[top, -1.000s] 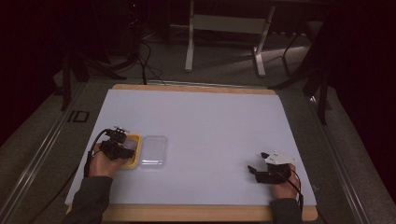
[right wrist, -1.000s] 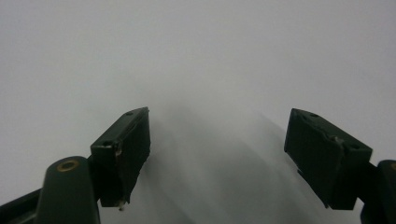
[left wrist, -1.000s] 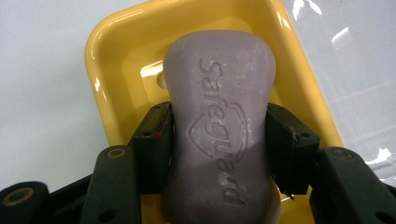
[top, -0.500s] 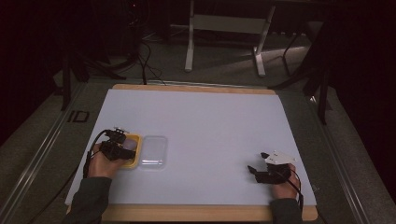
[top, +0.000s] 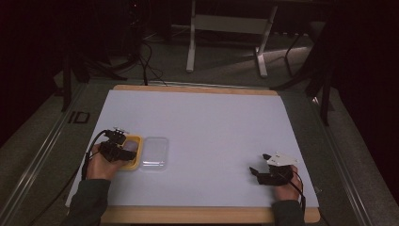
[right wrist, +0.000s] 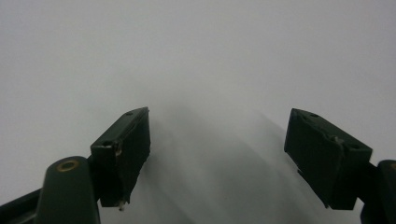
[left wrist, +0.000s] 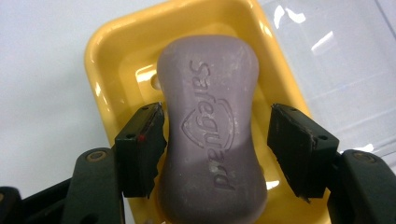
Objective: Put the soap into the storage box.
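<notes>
A purple soap bar (left wrist: 210, 126) stamped with a brand name lies in a yellow soap dish (left wrist: 107, 60) at the table's front left. My left gripper (left wrist: 217, 112) straddles the bar; its jaws have just been opening and stand open, the right pad clear of the soap and the left pad close beside it. In the high view the left gripper (top: 123, 149) sits over the dish (top: 136, 140). My right gripper (top: 258, 165) rests at the front right, open, with only the bare white surface between its jaws (right wrist: 219, 116).
A clear plastic lid (top: 154, 150) lies flat against the dish's right side, also visible as the clear lid (left wrist: 336, 70). The white mat (top: 211, 117) covers the wooden table. Metal stand legs (top: 190, 56) and cables are on the floor beyond the far edge.
</notes>
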Demonstrator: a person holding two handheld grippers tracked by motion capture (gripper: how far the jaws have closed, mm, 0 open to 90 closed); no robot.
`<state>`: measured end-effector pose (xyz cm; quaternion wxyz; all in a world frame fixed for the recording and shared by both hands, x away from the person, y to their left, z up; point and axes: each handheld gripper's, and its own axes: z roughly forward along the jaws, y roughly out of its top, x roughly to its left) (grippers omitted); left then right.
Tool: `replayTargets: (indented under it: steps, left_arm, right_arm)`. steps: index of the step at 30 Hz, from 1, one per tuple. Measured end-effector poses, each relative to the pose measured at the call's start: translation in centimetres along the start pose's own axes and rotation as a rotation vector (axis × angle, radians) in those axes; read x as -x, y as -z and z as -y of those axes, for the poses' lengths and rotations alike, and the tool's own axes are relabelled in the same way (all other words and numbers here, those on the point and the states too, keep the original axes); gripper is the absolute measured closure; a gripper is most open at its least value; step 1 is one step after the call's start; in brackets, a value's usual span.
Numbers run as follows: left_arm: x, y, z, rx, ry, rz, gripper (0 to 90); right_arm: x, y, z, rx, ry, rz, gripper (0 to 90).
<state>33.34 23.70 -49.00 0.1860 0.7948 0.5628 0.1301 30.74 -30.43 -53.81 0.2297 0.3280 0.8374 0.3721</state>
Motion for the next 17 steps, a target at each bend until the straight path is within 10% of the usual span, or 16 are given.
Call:
replayTargets:
  steps: [17]
  left_arm:
    - [2.1,2.1,-0.6,0.077,-0.074,0.001,36.6]
  right_arm:
    - [0.0,0.0,0.0,-0.003,-0.005,-0.001,22.2]
